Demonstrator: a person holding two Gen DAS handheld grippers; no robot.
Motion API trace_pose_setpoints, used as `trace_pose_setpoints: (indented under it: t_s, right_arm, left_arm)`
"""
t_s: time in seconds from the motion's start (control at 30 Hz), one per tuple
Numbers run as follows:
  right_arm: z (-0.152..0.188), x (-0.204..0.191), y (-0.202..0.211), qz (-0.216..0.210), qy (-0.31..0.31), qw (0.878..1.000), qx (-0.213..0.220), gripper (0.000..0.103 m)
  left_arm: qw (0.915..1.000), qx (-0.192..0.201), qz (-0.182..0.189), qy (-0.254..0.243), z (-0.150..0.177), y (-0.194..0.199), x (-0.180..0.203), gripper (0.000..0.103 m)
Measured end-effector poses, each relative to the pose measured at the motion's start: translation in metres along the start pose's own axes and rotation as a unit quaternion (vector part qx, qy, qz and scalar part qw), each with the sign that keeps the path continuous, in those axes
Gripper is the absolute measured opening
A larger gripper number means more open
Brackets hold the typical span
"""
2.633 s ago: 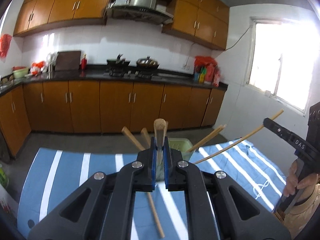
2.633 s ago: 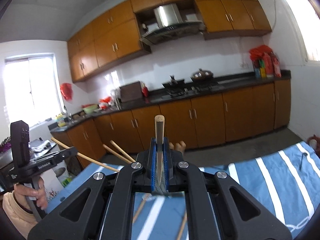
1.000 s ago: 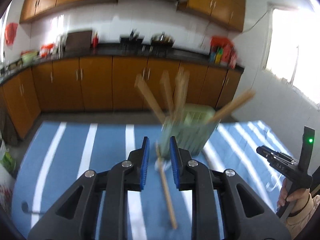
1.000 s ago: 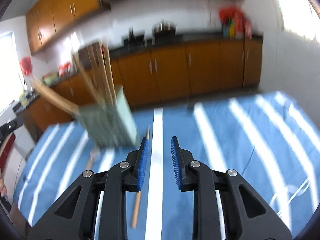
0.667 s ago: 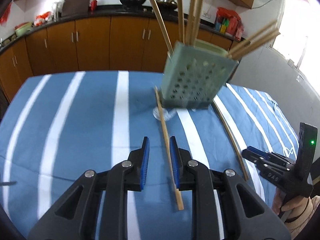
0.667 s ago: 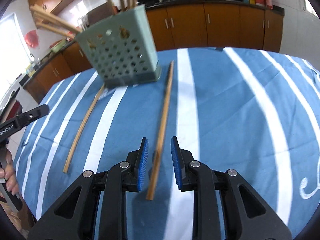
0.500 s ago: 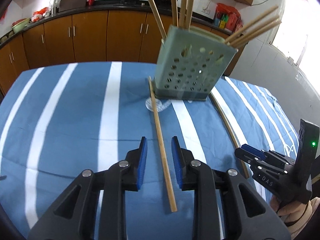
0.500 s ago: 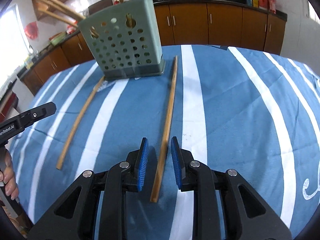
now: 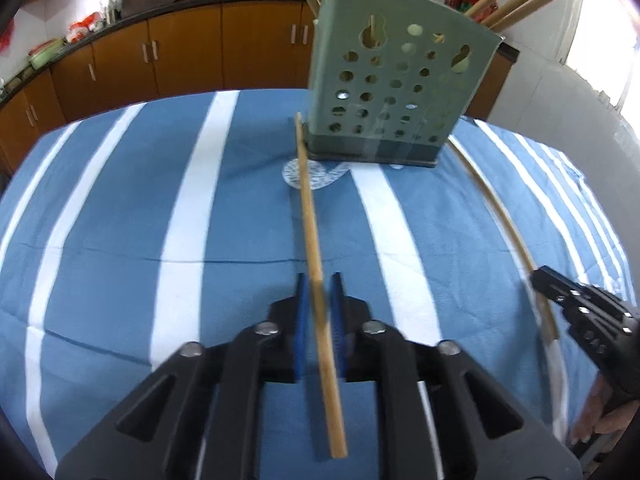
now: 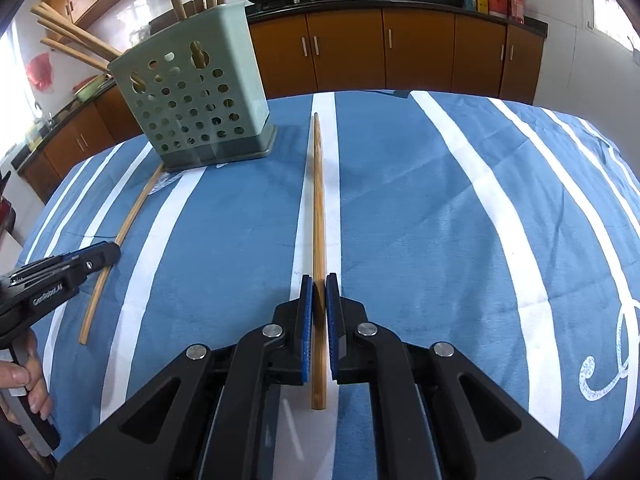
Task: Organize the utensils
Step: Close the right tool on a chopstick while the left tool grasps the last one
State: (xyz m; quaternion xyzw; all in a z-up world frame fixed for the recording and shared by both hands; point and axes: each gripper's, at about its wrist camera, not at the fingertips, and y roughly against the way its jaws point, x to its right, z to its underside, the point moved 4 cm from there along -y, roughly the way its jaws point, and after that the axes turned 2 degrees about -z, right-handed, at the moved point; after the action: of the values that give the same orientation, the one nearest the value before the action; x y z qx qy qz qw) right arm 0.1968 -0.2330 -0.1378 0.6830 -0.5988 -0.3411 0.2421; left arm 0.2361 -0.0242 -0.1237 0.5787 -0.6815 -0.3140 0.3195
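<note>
A wooden chopstick lies on the blue striped cloth, its far end at the foot of the green perforated holder. My left gripper is closing its jaws on this chopstick's near part, and the blue pads meet it. A second chopstick lies along a white stripe to the right of the holder. My right gripper is closing on it too, pads against its sides. Several chopsticks stand in the holder. Each gripper shows in the other's view: right gripper, left gripper.
The cloth covers a table in a kitchen with brown cabinets behind it. A white printed mark lies in front of the holder. A hand holds the left gripper's grip at the lower left of the right wrist view.
Both grippers have come down from above the holder to the cloth. Each now straddles a chopstick, and their jaws have narrowed onto it.
</note>
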Motion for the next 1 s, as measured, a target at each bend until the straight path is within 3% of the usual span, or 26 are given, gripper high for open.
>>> trace_pose_setpoints:
  t_s: [0.43,1.0]
  right_arm:
    - [-0.009,0.014,-0.001,0.025,0.010,1.000,0.007,0.008]
    - [-0.011,0.015,-0.006,0.035,0.019,0.999,0.000,0.008]
  left_arm:
    - [0.9976,0.008,-0.038,0.058,0.001,0.009,-0.083,0.009]
    - [0.9978,0.020,-0.047,0.041,0.004,0.011,-0.082,0.011]
